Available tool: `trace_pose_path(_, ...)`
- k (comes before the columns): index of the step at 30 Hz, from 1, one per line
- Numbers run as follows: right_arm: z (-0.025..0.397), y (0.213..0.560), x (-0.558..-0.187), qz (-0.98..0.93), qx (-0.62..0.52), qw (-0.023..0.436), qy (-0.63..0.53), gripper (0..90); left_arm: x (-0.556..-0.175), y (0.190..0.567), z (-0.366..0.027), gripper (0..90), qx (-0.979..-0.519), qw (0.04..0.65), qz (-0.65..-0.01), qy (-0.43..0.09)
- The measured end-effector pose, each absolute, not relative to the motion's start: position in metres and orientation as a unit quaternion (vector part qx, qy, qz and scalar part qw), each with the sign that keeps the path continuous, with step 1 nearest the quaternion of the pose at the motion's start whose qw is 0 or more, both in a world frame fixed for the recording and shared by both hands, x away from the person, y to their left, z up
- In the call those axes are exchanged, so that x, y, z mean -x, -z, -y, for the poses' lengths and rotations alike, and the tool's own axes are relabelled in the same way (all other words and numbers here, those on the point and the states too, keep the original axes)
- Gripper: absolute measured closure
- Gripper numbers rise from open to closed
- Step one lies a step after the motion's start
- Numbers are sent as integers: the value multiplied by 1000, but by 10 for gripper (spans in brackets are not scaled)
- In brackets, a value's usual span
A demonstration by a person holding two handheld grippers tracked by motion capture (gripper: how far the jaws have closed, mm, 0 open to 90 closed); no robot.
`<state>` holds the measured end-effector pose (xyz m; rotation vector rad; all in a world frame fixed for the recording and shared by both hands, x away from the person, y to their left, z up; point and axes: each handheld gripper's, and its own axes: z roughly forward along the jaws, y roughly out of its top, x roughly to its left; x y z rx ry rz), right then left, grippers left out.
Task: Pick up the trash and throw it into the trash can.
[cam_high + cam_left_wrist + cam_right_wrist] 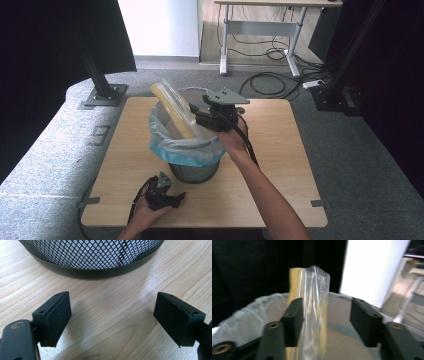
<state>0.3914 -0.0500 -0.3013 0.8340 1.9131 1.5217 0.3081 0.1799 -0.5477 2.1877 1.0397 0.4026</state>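
One wooden table. One mesh bin, one blue liner bag in it. One yellow roll in clear wrap. Two grippers: left gripper, right gripper.

— High view: from above the near edge, facing forward and down over the whole bench.
— Left hand-held gripper view?
— Low, close to the mesh bin.
— Right one?
— Just over the rim. Same bin shared by all three.
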Motion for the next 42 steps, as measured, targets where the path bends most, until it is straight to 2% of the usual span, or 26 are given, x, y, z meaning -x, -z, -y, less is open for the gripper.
trace_pose_path(2, 53, 303, -390, -712, -313, 288, -559, 363, -308, 548, -180, 143, -839, 336, -399, -154)
trace_pose_path(10, 72, 306, -390, -706, -331, 292, -555, 343, -308, 548, -180, 143, -839, 336, -399, -154)
trace_pose_path(23, 113, 308, -369, -716, -322, 319, -532, 319, -308, 548, -180, 143, -839, 336, -399, -154)
trace_pose_path(42, 180, 369, -340, -710, -353, 331, -511, 314, -308, 547, -180, 143, -839, 337, -399, -153)
